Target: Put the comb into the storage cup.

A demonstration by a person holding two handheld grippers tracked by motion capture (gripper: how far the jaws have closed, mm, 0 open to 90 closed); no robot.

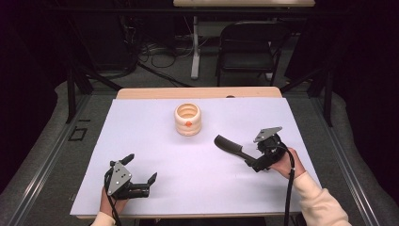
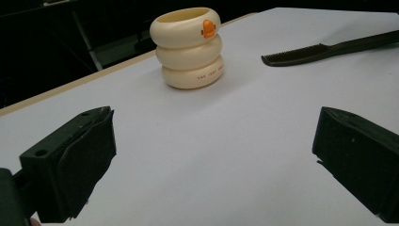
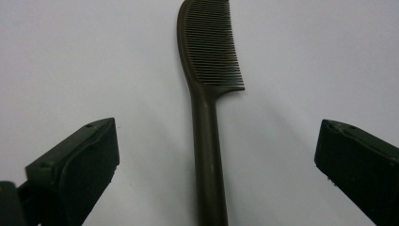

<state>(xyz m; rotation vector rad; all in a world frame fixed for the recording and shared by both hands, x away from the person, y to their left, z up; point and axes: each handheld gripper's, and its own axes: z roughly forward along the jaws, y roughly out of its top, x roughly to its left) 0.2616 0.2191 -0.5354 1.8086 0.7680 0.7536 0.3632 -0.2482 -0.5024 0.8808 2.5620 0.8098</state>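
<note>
The dark, long-handled plastic comb (image 1: pixel 233 146) lies flat on the white worktop (image 1: pixel 155 141), toward the right edge and about midway between the near and far edges. Its toothed end points to the middle of the worktop and its handle runs back toward the right hand-held gripper (image 1: pixel 254 165). In the right gripper view the comb (image 3: pixel 207 108) lies lengthwise between the two black jaws, handle nearest the camera and teeth facing right. The jaws stand spread wide on either side of the handle, with bare worktop showing between each pad and the handle, so nothing is pinched. The person's right hand (image 1: pixel 284 162), in a cream sleeve, holds this hand-held gripper just inside the right edge, and its cable trails off toward the near edge.

The left hand-held gripper (image 1: pixel 141 172) rests near the near left corner of the worktop, held in the person's left hand (image 1: pixel 110 202). Its jaws are also spread wide, with nothing between them. They face across the worktop toward the cream ribbed plastic holder (image 2: pixel 188 47), shaped like three stacked rings with a small orange mark on the top ring. That holder (image 1: pixel 187 119) stands upright near the middle of the far edge, well apart from both hand-held grippers and near the comb's toothed end without touching it.
</note>
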